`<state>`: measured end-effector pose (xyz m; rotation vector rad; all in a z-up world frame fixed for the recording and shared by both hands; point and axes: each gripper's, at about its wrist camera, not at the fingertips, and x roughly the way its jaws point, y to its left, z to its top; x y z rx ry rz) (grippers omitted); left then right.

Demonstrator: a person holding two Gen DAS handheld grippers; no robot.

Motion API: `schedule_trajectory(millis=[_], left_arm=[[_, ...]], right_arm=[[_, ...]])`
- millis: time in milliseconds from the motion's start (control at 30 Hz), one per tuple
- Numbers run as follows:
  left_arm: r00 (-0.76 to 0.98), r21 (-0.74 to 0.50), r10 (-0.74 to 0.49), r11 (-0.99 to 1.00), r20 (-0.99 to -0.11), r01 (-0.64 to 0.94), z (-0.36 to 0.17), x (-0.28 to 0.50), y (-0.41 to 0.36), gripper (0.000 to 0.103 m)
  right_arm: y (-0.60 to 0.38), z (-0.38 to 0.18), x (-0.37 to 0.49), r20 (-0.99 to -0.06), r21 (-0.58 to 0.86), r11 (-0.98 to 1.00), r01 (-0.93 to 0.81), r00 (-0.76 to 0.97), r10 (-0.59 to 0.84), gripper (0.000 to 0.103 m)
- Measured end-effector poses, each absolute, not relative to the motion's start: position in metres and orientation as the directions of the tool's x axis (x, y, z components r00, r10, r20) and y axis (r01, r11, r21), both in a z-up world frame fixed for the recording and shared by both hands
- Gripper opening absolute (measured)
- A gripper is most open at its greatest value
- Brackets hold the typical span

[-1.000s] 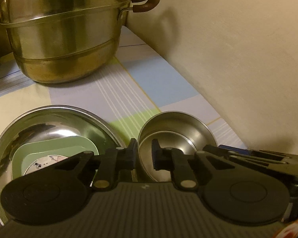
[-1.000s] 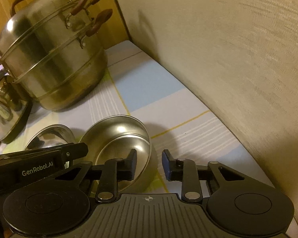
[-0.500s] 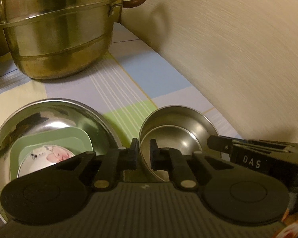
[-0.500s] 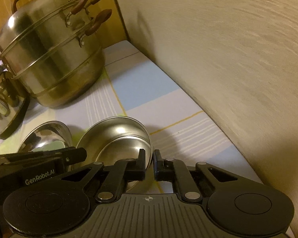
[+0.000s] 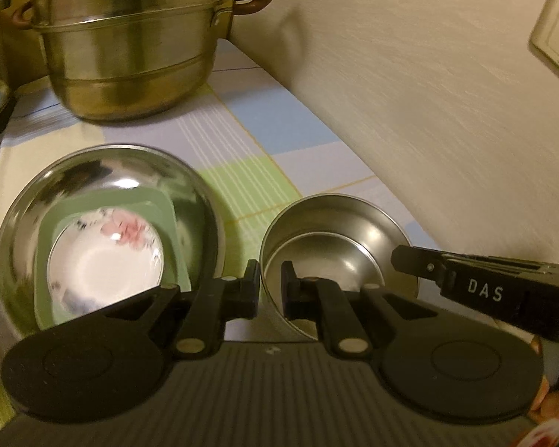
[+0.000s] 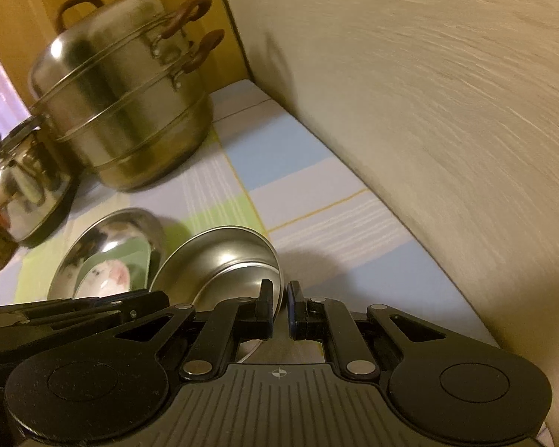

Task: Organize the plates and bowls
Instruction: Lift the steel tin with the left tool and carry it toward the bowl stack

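Small steel bowl (image 5: 331, 238) now tilted, lifted off the cloth — shiny rim clamped by both claws, left claw (image 5: 270, 279) and right claw (image 6: 280, 303)

only readable text is "DAS" in white capitals, on the black body of the right claw (image 5: 482, 290) where it pokes into the left wrist view from the right side. The same kind of side arm shows in the right wrist view but any lettering there is too dark to read, and nothing else carries legible writing
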<state>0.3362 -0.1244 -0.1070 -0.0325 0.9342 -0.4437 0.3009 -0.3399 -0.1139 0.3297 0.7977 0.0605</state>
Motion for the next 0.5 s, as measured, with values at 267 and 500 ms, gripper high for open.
schedule_trajectory(millis=[267,500], left_arm=[[0.539,-0.219,-0.365,0.923,-0.759,0.317,-0.092,0.287,-0.108,0.01],[0.574,-0.221,-0.34,0.938,-0.745,0.269,-0.079,0.239,-0.091,0.01]], right_arm=[[-0.332,-0.106,0.258,-0.692,0.323,0.946,0.027,0.688,0.217,0.008],[-0.319,-0.099,0.218,-0.691,0.33,0.943,-0.031,0.673,0.264,0.008]])
